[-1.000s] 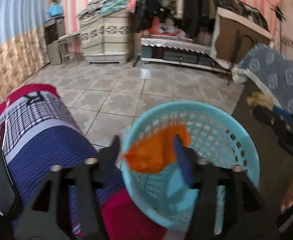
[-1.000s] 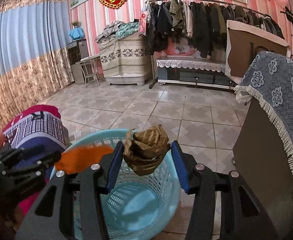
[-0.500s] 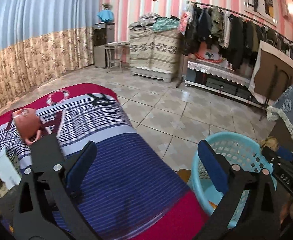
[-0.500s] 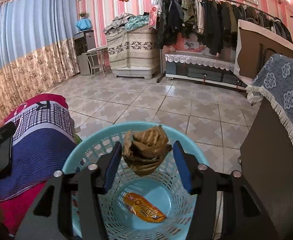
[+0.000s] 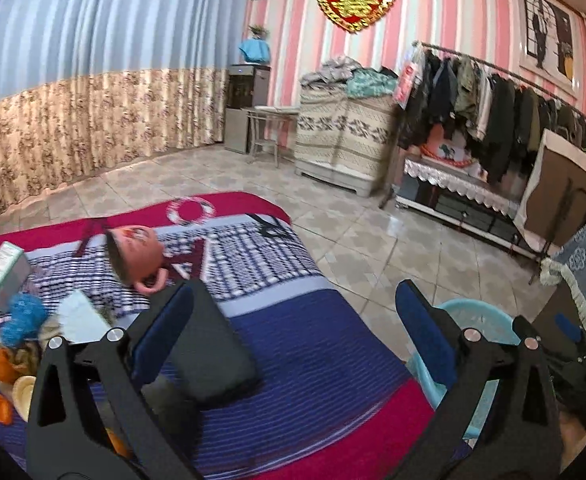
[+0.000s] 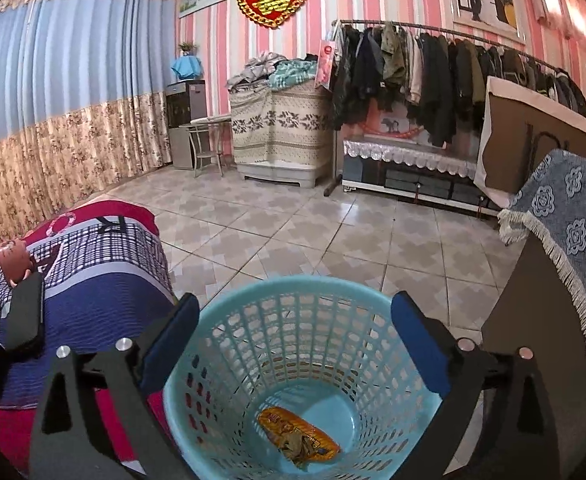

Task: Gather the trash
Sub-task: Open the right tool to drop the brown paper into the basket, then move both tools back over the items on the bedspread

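My right gripper (image 6: pixel 296 306) hangs over the light-blue mesh basket (image 6: pixel 229 344); its jaws are opening and nothing is between them. At the basket's bottom lie an orange wrapper (image 6: pixel 289 426) and a crumpled brown paper (image 6: pixel 299 448). My left gripper (image 5: pixel 291 300) is open and empty above the bed (image 5: pixel 313 352), with the basket's rim (image 5: pixel 481 320) to its right. On the bed lie a black case (image 5: pixel 209 356), a pink cup (image 5: pixel 133 254), a small box (image 5: pixel 3 276), a blue ball (image 5: pixel 23 320), white paper (image 5: pixel 81 316) and orange peel (image 5: pixel 3 364).
A cabinet under a blue patterned cloth (image 6: pixel 565 248) stands right beside the basket. Tiled floor (image 6: pixel 293 224) stretches ahead to a clothes rack (image 6: pixel 433 76), a covered chest (image 6: pixel 281 128) and a curtained wall (image 6: pixel 53 120).
The left gripper dropped the orange wrapper into the basket, opened wide and swung left over the bed. The right gripper opened and the brown paper fell into the basket.
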{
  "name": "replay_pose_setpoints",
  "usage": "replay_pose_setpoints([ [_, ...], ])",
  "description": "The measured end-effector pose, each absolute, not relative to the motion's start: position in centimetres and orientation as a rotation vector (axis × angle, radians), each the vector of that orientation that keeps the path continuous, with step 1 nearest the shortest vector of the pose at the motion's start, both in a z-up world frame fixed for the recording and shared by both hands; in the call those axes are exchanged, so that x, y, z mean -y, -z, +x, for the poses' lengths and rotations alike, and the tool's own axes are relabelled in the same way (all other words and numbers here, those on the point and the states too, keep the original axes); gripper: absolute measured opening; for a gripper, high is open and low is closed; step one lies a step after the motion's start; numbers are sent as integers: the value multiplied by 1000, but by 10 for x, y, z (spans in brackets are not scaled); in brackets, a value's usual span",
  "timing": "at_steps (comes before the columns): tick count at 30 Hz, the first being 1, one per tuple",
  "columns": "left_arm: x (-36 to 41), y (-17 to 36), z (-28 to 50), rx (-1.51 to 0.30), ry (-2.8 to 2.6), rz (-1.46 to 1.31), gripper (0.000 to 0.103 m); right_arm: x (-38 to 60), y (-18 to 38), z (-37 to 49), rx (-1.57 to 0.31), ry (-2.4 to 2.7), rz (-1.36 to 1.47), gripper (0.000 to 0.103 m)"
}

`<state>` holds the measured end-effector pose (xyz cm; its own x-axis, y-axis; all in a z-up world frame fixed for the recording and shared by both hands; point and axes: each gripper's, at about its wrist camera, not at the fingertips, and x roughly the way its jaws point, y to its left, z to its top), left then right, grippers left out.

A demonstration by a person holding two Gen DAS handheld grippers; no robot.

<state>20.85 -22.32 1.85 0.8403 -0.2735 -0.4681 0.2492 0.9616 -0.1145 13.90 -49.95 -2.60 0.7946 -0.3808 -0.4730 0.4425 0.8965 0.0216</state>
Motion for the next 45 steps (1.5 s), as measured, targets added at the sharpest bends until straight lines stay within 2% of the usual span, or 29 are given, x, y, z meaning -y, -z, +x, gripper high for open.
replay_pose_setpoints([
  [8,156,-28,195,-479,188,-63,98,458,12,142,-451,373,143,98],
  [17,66,-15,184,-505,47,-58,98,392,12,151,-473,249,111,98],
  [29,-38,31,158,-591,-128,-64,98,295,18,157,-512,36,52,99],
  [39,-87,76,147,-693,-178,-107,98,198,46,177,-601,-166,-83,98],
  [45,-103,87,145,-710,-190,-152,98,175,62,192,-650,-180,-102,99],
])
